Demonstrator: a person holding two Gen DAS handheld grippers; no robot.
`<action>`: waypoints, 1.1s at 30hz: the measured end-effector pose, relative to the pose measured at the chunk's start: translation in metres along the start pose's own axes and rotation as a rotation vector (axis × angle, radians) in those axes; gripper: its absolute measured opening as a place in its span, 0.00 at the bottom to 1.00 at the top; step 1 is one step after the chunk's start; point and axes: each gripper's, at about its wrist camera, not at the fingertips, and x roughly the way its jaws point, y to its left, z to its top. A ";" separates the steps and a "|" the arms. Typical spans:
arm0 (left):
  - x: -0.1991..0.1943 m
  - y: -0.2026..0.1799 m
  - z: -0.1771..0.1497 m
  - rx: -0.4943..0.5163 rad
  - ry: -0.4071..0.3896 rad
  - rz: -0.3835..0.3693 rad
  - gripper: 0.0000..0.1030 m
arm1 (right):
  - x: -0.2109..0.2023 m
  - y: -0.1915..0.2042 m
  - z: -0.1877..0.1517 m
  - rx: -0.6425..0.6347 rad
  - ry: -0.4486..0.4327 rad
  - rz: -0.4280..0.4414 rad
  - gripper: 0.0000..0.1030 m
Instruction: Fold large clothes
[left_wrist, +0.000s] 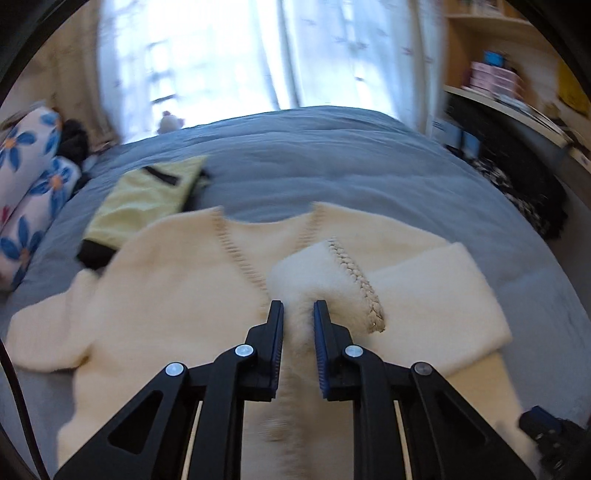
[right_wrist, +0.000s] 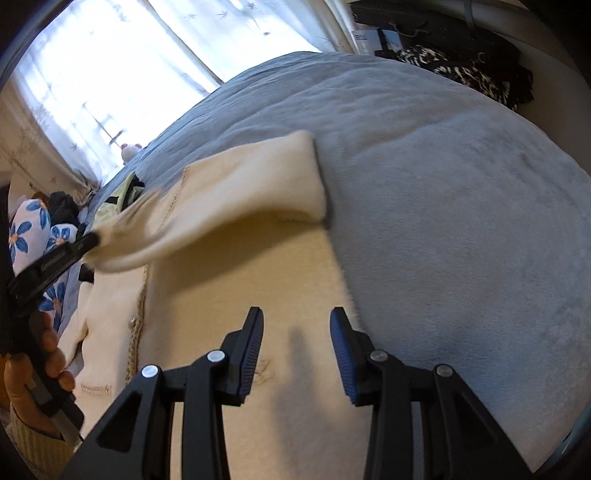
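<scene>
A cream fluffy cardigan (left_wrist: 166, 295) with braided trim lies spread on the blue-grey bed cover (left_wrist: 314, 166). My left gripper (left_wrist: 298, 308) is shut on a fold of the cardigan's right sleeve, which it holds lifted over the body. In the right wrist view the left gripper (right_wrist: 94, 242) holds that raised sleeve (right_wrist: 240, 192) at the left. My right gripper (right_wrist: 297, 317) is open and empty, just above the cardigan's right side (right_wrist: 258, 277), near its edge by the cover (right_wrist: 461, 221).
A folded yellow-green garment (left_wrist: 144, 199) lies behind the cardigan. Blue-flower pillows (left_wrist: 26, 177) lie at the left. A dark patterned cloth (left_wrist: 524, 192) and shelves (left_wrist: 517, 85) stand at the right. Curtains (left_wrist: 258, 55) hang behind the bed.
</scene>
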 end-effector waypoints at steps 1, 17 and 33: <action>0.003 0.024 -0.006 -0.040 0.034 -0.024 0.15 | 0.001 0.002 -0.001 -0.006 0.004 0.002 0.36; 0.050 0.144 -0.041 -0.260 0.238 -0.165 0.60 | 0.032 0.028 -0.018 -0.092 0.130 -0.089 0.47; 0.117 0.137 -0.040 -0.214 0.355 -0.236 0.59 | 0.050 0.039 -0.026 -0.123 0.187 -0.062 0.80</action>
